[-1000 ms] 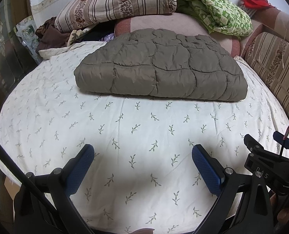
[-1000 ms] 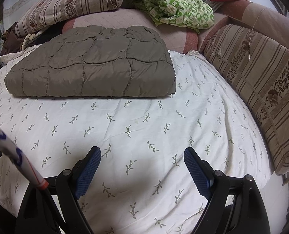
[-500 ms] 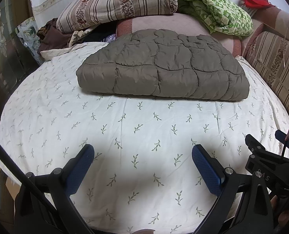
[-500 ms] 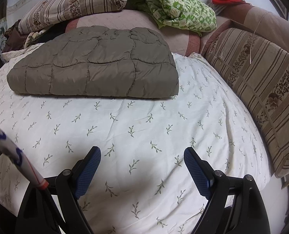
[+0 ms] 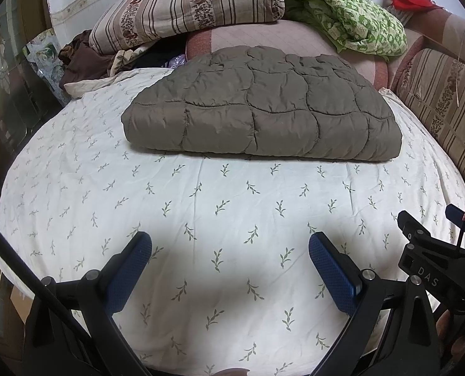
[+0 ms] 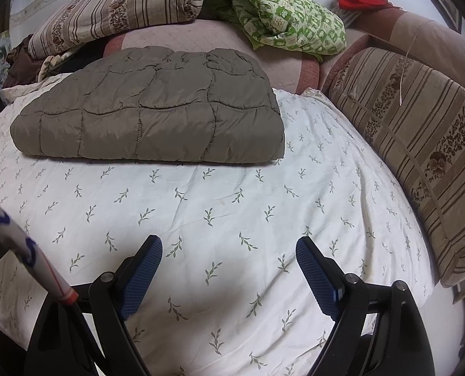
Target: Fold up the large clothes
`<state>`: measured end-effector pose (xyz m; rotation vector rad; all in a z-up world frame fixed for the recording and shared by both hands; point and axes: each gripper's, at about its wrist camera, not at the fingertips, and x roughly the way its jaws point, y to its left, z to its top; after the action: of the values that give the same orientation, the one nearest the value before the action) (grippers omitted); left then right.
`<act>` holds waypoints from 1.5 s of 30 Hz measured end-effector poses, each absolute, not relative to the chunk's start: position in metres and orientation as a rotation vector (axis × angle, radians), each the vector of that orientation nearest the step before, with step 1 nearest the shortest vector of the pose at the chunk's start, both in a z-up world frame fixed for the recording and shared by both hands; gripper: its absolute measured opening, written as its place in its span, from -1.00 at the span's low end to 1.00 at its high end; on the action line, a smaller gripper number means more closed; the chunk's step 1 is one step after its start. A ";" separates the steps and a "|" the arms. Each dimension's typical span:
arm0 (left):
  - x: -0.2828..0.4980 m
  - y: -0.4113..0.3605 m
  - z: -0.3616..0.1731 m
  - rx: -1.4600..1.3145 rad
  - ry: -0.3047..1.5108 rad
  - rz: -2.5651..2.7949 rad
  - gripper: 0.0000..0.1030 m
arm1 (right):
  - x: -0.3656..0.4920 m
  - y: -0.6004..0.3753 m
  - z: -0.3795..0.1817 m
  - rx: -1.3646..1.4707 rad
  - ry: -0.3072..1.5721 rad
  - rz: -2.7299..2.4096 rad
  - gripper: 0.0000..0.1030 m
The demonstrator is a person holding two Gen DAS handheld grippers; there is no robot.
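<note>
— Lettering anywhere?
— "DAS" on a black bracket (image 5: 426, 274).
— Grippers?
— Left gripper (image 5: 229, 244) and right gripper (image 6: 229, 247) gape wide, holding nothing, above the white leaf-print bedsheet (image 5: 232, 206).
— Clothing?
— Folded olive-brown quilted jacket (image 5: 263, 106) lies mid-bed, slightly lower in view than before.

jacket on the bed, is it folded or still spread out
Folded: the jacket lies as a thick, compact rectangle with a rounded doubled edge on the sheet.
</note>
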<state>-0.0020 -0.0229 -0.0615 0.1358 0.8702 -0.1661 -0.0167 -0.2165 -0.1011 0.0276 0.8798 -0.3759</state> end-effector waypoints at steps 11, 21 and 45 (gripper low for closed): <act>0.000 -0.023 -0.066 0.133 0.890 -0.161 0.94 | -0.018 -0.218 -0.106 0.038 0.897 -0.364 0.75; -0.004 -0.026 -0.066 0.152 0.871 -0.176 0.94 | -0.020 -0.226 -0.105 0.075 0.880 -0.374 0.76; 0.012 -0.052 -0.057 0.192 0.861 -0.218 0.94 | -0.068 -0.281 -0.086 0.129 0.845 -0.482 0.80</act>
<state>0.0117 -0.0517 -0.0568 0.1916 0.8606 -0.2183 -0.0679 -0.2806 -0.0864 0.1286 0.8451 -0.4815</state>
